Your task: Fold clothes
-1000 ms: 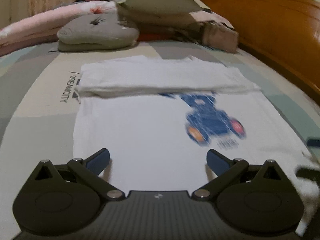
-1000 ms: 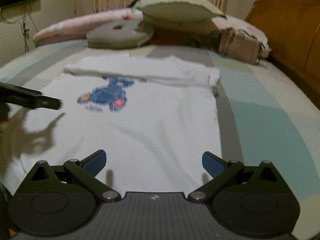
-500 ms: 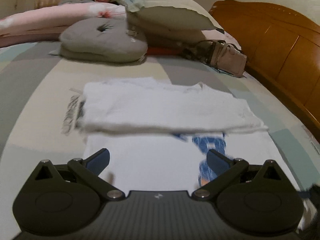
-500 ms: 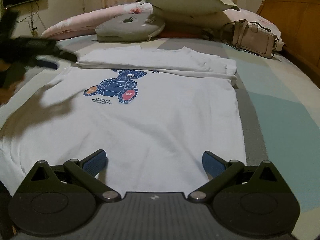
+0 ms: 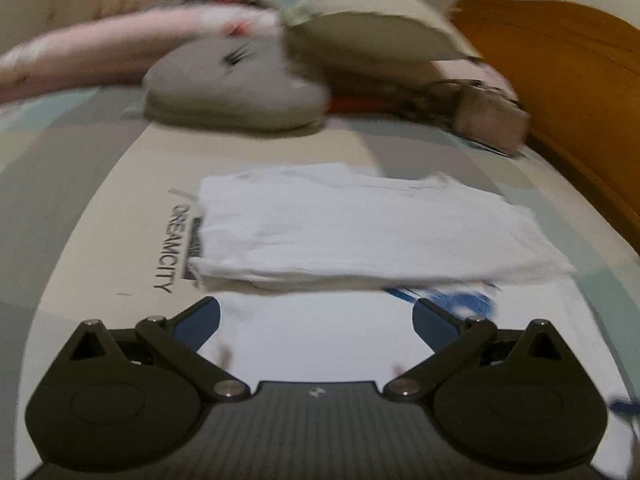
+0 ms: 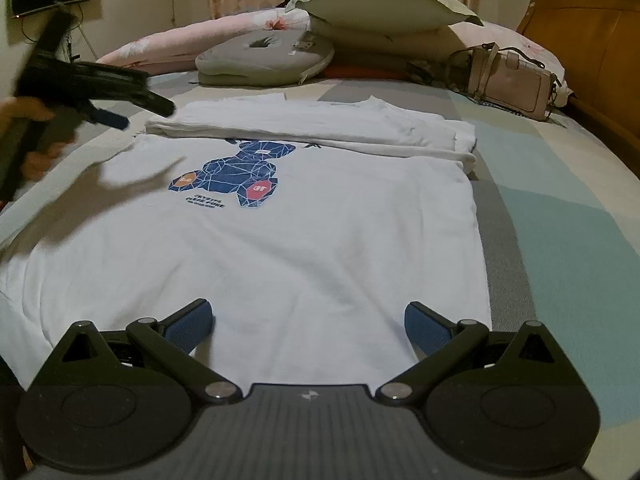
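Left gripper (image 5: 316,316) slides back a bit, exposing DREAMCITY (image 5: 170,248) at 9 o'clock of the white t-shirt (image 6: 304,240); both it and the right gripper (image 6: 308,322) hang wide apart, empty.

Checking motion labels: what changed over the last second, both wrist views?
The left gripper moved forward over the white T-shirt, from near its hem up to the folded band at the top. The right gripper moved little, at the hem. Neither took hold of anything; both stayed open. The shirt, gray cushion and handbag stayed put.
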A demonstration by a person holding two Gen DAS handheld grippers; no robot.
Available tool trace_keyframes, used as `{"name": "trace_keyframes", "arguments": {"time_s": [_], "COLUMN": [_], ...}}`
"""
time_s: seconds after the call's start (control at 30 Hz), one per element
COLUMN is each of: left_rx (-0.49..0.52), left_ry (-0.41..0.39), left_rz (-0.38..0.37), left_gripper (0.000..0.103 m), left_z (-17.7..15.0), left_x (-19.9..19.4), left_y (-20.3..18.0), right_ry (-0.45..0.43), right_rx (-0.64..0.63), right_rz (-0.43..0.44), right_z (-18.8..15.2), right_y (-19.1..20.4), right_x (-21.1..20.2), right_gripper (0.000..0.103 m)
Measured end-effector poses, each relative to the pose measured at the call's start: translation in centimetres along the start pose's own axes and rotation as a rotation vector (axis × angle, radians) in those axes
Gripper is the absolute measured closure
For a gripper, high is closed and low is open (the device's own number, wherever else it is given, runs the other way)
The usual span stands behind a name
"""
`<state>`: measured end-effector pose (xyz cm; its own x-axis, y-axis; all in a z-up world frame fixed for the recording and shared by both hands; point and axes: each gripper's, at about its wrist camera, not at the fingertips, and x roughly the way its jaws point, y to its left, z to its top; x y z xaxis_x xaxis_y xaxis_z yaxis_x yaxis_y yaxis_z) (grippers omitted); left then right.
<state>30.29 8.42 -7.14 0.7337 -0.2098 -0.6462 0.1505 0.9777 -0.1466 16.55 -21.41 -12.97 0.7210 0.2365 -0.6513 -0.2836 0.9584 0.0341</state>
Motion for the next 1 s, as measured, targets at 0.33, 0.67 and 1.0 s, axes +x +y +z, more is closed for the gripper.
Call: {"name": "trace_keyframes", "arguments": {"time_s": [0.33,0.67,1.0], "left_rx": [0.238,0.161,0.232], "left_ry": [0.057,0.1,0.049], "left_rz": [-0.058,0.042,0.06], "left_gripper": [0.001,0.001,0.001], "left_z": [-10.7,-15.0,-10.1], "left_x": [-7.0,-9.5,-7.9], "left_y": [-8.5,-7.9,-10.8], "right_ry": [0.002,0.006,-0.042], "right_rx": [0.037,0.0,-0.05], "right_rz": [0.052,-0.051,0.05], "right_z": [0.6,-2.3,2.0], "right_y": [0.3,0.2,0.8], "right_x": [-1.5,-2.4,-2.4], "right_gripper": [0.0,0.0,0.0]}}
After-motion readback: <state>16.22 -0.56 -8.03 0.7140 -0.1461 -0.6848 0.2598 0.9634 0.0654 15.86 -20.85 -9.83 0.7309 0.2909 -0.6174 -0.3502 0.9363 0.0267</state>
